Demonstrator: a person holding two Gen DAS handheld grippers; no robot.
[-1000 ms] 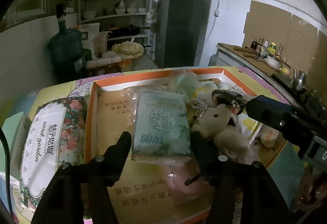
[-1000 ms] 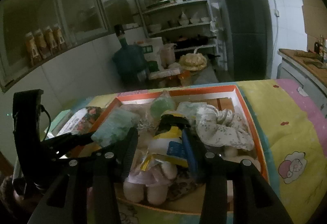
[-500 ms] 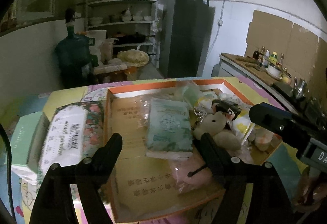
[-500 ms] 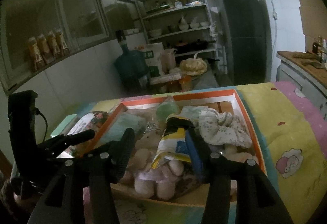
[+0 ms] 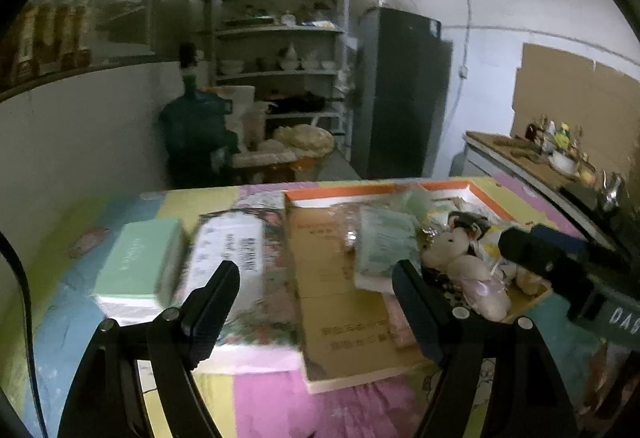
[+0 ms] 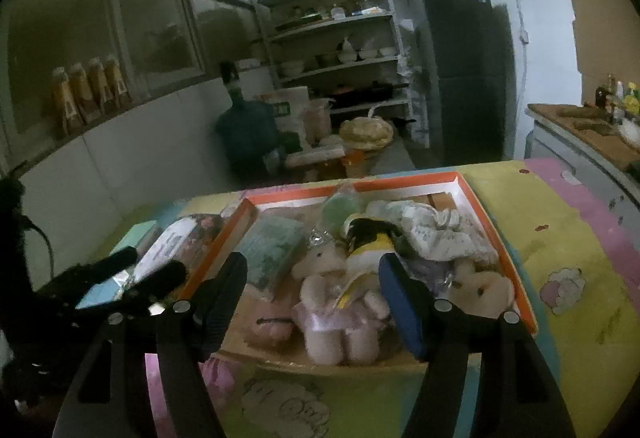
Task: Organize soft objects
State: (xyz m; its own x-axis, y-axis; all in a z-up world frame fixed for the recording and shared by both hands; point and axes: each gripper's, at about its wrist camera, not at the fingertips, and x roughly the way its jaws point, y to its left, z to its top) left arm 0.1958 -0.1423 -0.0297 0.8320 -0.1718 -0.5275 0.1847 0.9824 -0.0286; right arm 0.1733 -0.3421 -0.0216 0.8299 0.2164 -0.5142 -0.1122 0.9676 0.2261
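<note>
My right gripper (image 6: 312, 294) stands spread, its jaws just opened, pinching nothing; the pink plush (image 6: 336, 302) lies straight ahead between them in the orange-rimmed box (image 6: 496, 234), lengthwise toward me. My left gripper (image 5: 316, 294), also spread and empty, hangs nearer the floral tissue pack (image 5: 236, 250) outside the box.

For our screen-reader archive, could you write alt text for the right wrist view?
Open right tongs hover empty over an orange-rimmed box of plush toys, nearest a pale pink plush, on a pastel cloth; kitchen shelves behind.
</note>
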